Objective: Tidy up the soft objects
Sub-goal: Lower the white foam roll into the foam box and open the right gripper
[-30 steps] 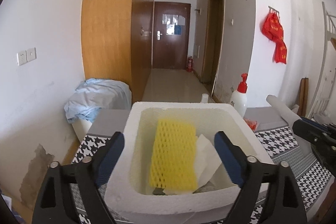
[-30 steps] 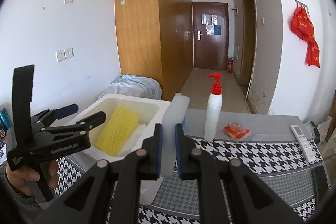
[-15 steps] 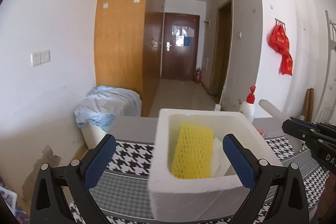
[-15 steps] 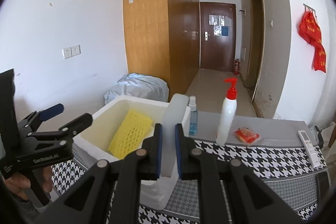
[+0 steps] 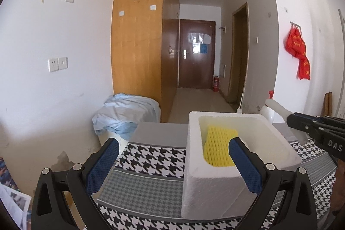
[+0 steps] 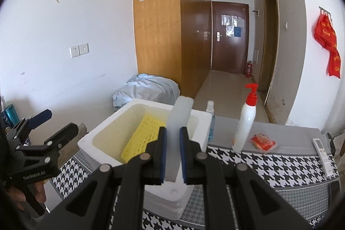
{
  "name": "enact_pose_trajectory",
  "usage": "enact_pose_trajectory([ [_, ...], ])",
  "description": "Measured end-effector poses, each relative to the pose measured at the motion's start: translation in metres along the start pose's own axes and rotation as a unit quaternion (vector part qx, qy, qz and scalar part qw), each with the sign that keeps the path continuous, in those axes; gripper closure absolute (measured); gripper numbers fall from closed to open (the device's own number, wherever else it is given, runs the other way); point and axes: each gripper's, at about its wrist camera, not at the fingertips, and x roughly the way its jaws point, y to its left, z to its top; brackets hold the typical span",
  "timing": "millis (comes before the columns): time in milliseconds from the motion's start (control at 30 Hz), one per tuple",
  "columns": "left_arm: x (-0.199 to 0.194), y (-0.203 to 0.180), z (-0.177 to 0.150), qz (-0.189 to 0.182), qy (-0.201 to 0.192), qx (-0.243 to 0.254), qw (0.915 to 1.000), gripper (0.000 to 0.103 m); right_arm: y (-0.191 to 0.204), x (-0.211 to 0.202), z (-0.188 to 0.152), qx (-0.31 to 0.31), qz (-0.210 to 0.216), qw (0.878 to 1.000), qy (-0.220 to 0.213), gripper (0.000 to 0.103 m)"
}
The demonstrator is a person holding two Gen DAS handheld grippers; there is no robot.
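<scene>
A white foam box (image 5: 211,182) (image 6: 101,139) stands on the houndstooth tablecloth (image 5: 151,165). A yellow foam net (image 5: 217,150) (image 6: 142,139) lies inside it. My left gripper (image 5: 172,167) is open and empty, low and to the box's left front; it also shows at the left of the right wrist view (image 6: 51,133). My right gripper (image 6: 172,150) is shut on a white foam slab (image 6: 176,128) held upright above the box's near right edge. The slab (image 5: 280,109) and that gripper show at the right of the left wrist view.
A white pump bottle with a red top (image 6: 245,122), a small clear spray bottle (image 6: 211,120), a red packet (image 6: 263,141) and a white remote (image 6: 323,152) stand on the table right of the box. A blue cloth bundle (image 5: 127,115) lies behind the table's left end.
My left gripper has pulled back and to the left, away from over the box. My right gripper with the slab has shifted closer over the box's rim.
</scene>
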Motion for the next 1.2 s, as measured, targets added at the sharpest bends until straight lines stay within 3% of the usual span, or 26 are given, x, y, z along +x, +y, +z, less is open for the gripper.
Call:
enact_pose_trajectory([
  [700, -0.008, 0.024, -0.022, 0.020, 0.013, -0.015, 0.9996, 0.001, 0.024, 0.033, 0.005, -0.017, 0.020, 0.999, 0.026, 0.088],
  [833, -0.009, 0.028, -0.026, 0.021, 0.016, -0.017, 0.9995, 0.001, 0.024, 0.039, 0.007, -0.013, 0.020, 0.999, 0.030, 0.083],
  [867, -0.009, 0.028, -0.026, 0.020, 0.018, -0.017, 0.9995, 0.001, 0.023, 0.040, 0.007, -0.008, 0.022, 0.999, 0.032, 0.076],
  [933, -0.008, 0.029, -0.027, 0.021, 0.021, -0.018, 0.9994, 0.001, 0.020, 0.043, 0.007, 0.000, 0.024, 0.999, 0.034, 0.073],
  [1000, -0.008, 0.030, -0.027, 0.021, 0.021, -0.018, 0.9994, 0.001, 0.019, 0.044, 0.006, 0.001, 0.025, 0.999, 0.035, 0.061],
  [1067, -0.008, 0.030, -0.028, 0.021, 0.019, -0.018, 0.9994, 0.001, 0.018, 0.041, 0.005, 0.006, 0.024, 0.999, 0.026, 0.034],
  [1200, -0.007, 0.030, -0.028, 0.019, 0.019, -0.017, 0.9995, 0.001, 0.017, 0.035, 0.004, 0.004, 0.025, 1.000, 0.016, 0.029],
])
